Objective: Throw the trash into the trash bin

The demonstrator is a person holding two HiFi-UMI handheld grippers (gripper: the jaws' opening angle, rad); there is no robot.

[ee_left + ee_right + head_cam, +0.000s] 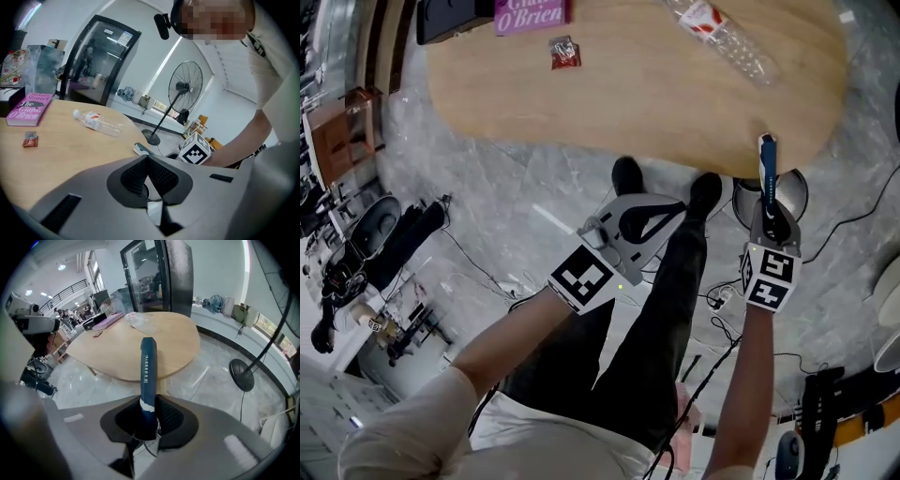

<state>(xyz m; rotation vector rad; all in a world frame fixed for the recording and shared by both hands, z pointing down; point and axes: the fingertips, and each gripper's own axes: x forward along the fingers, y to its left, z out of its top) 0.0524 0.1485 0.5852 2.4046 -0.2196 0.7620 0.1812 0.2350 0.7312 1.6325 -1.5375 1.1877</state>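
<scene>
Here the near rim of the oval wooden surface (628, 103) curves across above both tongs, which hang off it over the grey marble floor (487, 178), on either side of the person's dark-trousered legs (666, 309).

The right tongs (769, 210) pinch a dark blue stick packet (767, 164) that stands up past the surface's edge; in the right gripper view the packet (148, 366) is clamped between the pads. The left tongs (673, 212) are pressed together with nothing in them.

The round base of a pedestal fan (792, 187) sits on the floor just beside the right tongs, and cables (853, 220) trail nearby.

On the surface, well apart from both tongs, lie a clear plastic bottle (727, 37), a small red wrapper (565, 53) and a pink book (532, 14). The floor at the left is crowded with dark equipment (384, 244).
</scene>
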